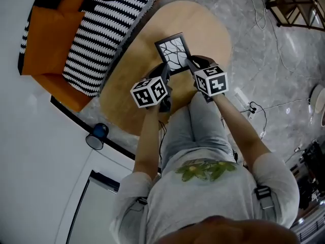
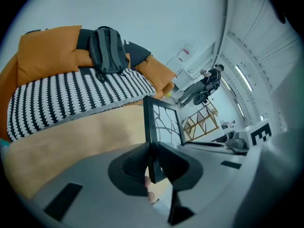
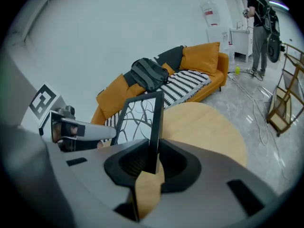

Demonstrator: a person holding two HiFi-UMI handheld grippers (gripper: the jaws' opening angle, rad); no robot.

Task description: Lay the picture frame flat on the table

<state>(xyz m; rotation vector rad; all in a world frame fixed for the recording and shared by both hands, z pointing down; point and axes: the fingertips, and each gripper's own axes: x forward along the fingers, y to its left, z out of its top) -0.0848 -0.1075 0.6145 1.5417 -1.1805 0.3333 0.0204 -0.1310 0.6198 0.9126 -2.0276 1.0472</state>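
Jaws of the left gripper (image 2: 153, 163) and the right gripper (image 3: 152, 161) are seen clamped on opposite side edges of the black picture frame (image 1: 173, 53), held upright over the round wooden table (image 1: 208, 29), long axis near vertical, branch print faced toward the person.

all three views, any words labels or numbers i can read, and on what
No text is readable in any view.
Wall sign: red and white, too small to read.
Left cube, right cube: square marker patterns, no letters.
Frame: branch drawing, no words.
Shirt: green print, no words visible.
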